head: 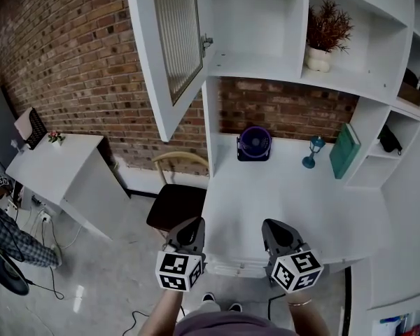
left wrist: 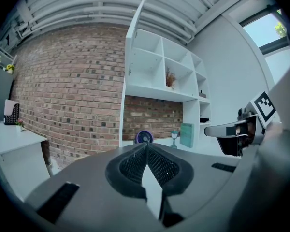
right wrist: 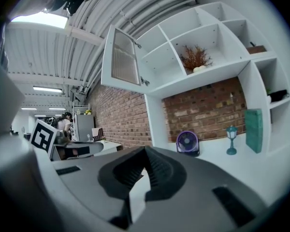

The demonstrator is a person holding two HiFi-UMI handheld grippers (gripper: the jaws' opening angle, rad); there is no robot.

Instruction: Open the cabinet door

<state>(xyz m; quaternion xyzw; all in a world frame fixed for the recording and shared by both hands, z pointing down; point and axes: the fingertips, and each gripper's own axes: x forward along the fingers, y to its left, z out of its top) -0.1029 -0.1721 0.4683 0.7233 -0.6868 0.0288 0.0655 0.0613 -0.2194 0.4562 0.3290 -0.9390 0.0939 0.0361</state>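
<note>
Head view places the cabinet door (head: 169, 44) almost straight up at 12 o'clock from the left claw (head: 188, 229) and at about 11 o'clock from the right claw (head: 278, 233), well apart from both. The door already stands swung wide from the leftmost upper compartment. It hangs on a hinge (head: 207, 43) at that compartment's left wall, and its free edge is turned out toward the person and to the left. Its long axis is upright, and the ribbed pane faces sideways rather than forward. Both claws sit low and side by side near the front edge of the white surface (head: 266, 194), the left one just by its left corner above a dark chair (head: 175, 203). Each gripper view shows the two jaws pressed together at their tips with nothing pinched between them. Judged from how the door lies, the opening looks done. Should any further swing be wanted, the left claw is the nearer one. It would have to rise toward 12 o'clock to meet the free edge, and the jaws would have to spread before they could take hold of that thin upright edge.
</note>
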